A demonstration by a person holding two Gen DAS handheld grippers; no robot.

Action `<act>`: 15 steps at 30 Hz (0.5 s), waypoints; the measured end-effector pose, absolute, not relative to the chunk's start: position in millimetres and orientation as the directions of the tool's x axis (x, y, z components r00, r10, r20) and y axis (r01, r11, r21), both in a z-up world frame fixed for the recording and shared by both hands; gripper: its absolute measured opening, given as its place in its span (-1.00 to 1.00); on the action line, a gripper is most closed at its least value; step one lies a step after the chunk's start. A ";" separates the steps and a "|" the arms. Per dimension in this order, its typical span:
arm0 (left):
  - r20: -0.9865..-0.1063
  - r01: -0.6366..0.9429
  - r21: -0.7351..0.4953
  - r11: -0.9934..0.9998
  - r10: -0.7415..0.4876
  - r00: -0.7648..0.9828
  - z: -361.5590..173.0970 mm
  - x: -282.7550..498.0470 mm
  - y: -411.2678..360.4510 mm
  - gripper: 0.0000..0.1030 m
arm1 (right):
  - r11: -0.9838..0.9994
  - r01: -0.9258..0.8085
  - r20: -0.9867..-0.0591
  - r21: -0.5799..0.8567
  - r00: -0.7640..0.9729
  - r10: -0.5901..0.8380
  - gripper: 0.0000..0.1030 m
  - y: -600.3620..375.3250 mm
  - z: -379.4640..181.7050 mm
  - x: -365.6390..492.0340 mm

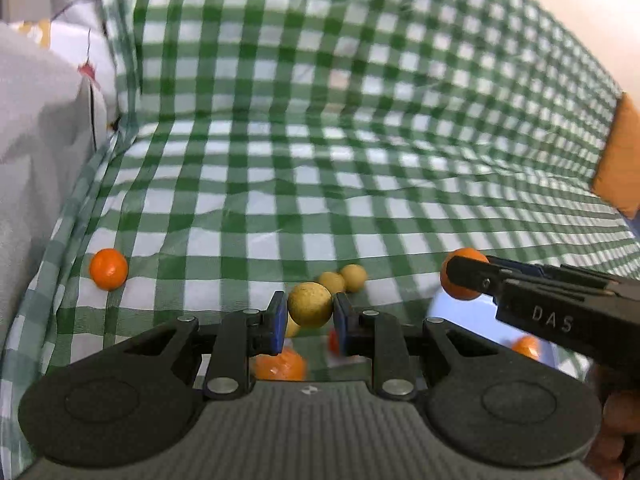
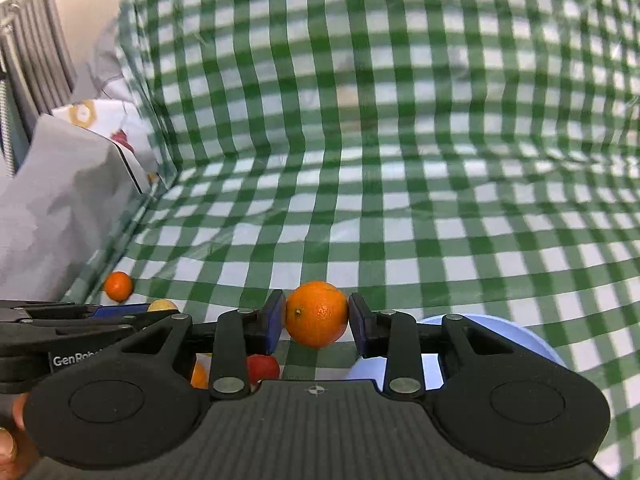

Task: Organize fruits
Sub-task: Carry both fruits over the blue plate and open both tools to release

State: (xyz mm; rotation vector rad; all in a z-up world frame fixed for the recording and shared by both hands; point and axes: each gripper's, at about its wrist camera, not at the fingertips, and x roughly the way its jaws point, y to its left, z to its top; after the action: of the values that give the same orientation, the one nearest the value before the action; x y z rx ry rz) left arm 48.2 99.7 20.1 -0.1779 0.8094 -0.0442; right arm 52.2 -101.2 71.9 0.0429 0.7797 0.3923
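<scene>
My left gripper (image 1: pixel 310 312) is shut on a yellow-brown round fruit (image 1: pixel 310 305), held above the checked cloth. Two more yellow-brown fruits (image 1: pixel 344 278) lie just beyond it. My right gripper (image 2: pixel 317 314) is shut on an orange (image 2: pixel 317 314); it also shows in the left wrist view (image 1: pixel 460 276), at the right. A loose orange (image 1: pixel 108 269) lies at the far left by the cloth's edge and also shows in the right wrist view (image 2: pixel 118 286). Below the left gripper lie an orange (image 1: pixel 280 366) and a red fruit (image 1: pixel 334 340). A red fruit (image 2: pixel 262 368) shows under the right gripper.
A green-and-white checked cloth (image 1: pixel 360 140) covers the table and rises up behind. A light blue bowl (image 2: pixel 508 338) sits below the right gripper; its rim shows in the left view (image 1: pixel 460 312). Grey patterned fabric (image 1: pixel 40 128) lies at the left. An orange-brown block (image 1: pixel 618 160) is at the right edge.
</scene>
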 end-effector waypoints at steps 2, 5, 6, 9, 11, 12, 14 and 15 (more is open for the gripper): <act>-0.697 0.000 -0.167 0.986 -0.118 0.707 27.5 37.2 92.9 -0.48 | 0.931 -0.317 -0.660 0.181 0.663 0.354 -0.30 -114.5 82.6 40.3; -0.684 0.031 -0.160 0.987 -0.134 0.717 32.6 25.7 83.7 -0.48 | 0.942 -0.292 -0.645 0.164 0.691 0.326 -0.30 -133.6 95.5 24.1; -0.680 0.037 -0.160 0.986 -0.137 0.720 33.6 23.3 80.3 -0.48 | 0.947 -0.281 -0.644 0.158 0.698 0.315 -0.30 -140.1 99.0 18.9; -0.674 0.051 -0.174 0.983 -0.157 0.722 34.5 17.8 69.4 -0.48 | 0.955 -0.254 -0.637 0.154 0.714 0.292 -0.30 -160.0 108.1 9.1; -0.672 0.070 -0.176 0.982 -0.171 0.721 33.9 18.7 60.4 -0.48 | 0.963 -0.229 -0.636 0.139 0.725 0.265 -0.30 -172.6 108.0 8.4; -0.670 0.081 -0.173 0.982 -0.178 0.721 33.5 19.4 55.7 -0.48 | 0.968 -0.217 -0.647 0.130 0.721 0.248 -0.30 -179.2 104.3 9.0; -0.666 0.101 -0.169 0.980 -0.189 0.721 31.3 21.3 47.6 -0.48 | 0.974 -0.196 -0.668 0.114 0.710 0.222 -0.30 -189.5 96.2 11.3; -0.666 0.107 -0.169 0.980 -0.193 0.721 29.9 23.1 44.8 -0.48 | 0.978 -0.183 -0.676 0.105 0.707 0.205 -0.30 -195.3 92.9 13.3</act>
State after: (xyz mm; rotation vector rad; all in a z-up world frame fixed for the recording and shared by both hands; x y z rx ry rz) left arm 23.1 44.8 29.9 -0.1213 0.7485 -0.1661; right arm 13.3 -195.3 92.9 0.0312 0.7549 0.2152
